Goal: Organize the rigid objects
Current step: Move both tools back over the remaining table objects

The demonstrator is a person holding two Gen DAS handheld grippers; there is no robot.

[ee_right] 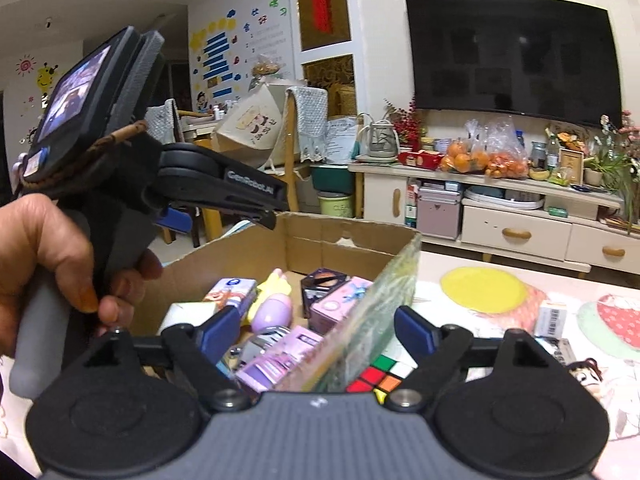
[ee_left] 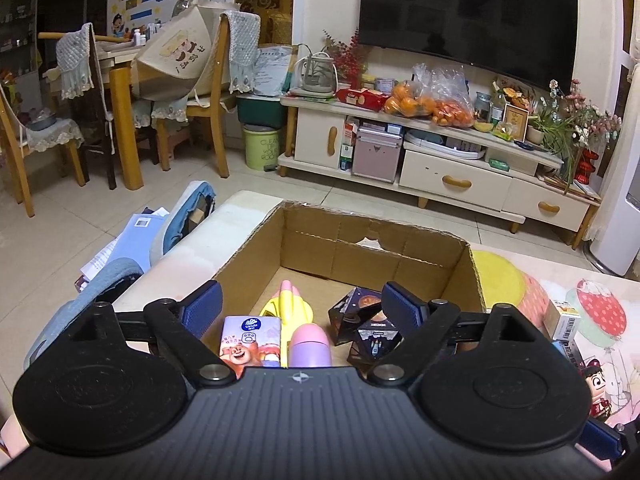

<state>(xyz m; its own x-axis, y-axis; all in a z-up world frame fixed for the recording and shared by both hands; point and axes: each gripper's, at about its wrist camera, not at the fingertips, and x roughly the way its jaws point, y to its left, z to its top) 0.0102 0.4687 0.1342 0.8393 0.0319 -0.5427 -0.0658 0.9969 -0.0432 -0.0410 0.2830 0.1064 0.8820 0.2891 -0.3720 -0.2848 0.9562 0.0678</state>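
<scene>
2 grippers tilt down over the cardboard box (ee_left: 256, 240). Left gripper (ee_left: 300, 304) gapes wide, empty, above the toys. Right gripper (ee_right: 316, 330) spread, straddling the box wall, seemingly gripping nothing.

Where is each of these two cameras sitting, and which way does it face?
Left wrist: rides on the left gripper, facing forward and down into the cardboard box; only its open fingers show.
Right wrist: rides on the right gripper, over the box's right wall near a Rubik's cube; a hand holding the left gripper shows.
Shared: the box, the TV.
</scene>
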